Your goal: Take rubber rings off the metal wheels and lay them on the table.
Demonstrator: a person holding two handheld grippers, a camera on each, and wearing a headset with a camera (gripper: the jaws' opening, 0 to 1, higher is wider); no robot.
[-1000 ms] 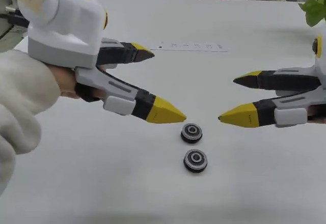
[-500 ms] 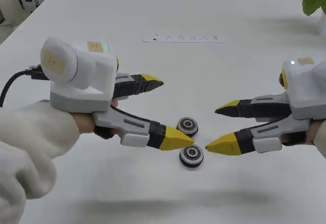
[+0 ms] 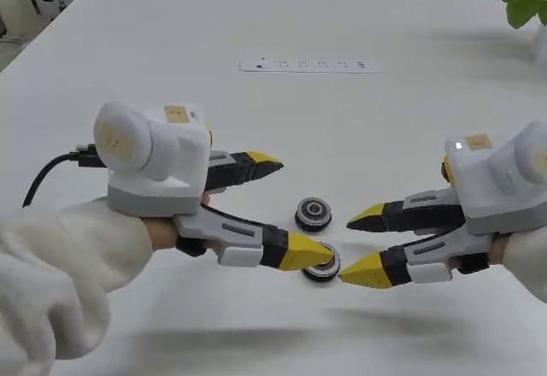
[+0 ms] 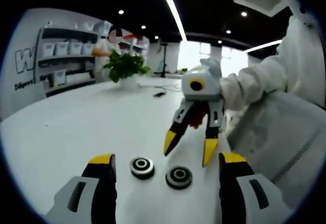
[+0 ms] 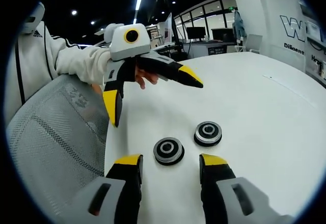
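Two small metal wheels with black rubber rings lie flat on the white table: the far wheel and the near wheel. My left gripper is open, and both wheels lie ahead between its jaws. Its lower yellow tip overlaps the near wheel's left edge in the head view. My right gripper is open too, facing the left one, with the near wheel just in front of its jaws. Neither holds anything.
A white power strip lies farther back on the table. A green plant stands at the far right corner. A black cable trails from the left gripper. A grey mesh chair sits beside the table edge.
Both grippers have come lower and closer together around the wheels. The left lower jaw tip now reaches the near wheel. The wheels have not moved.
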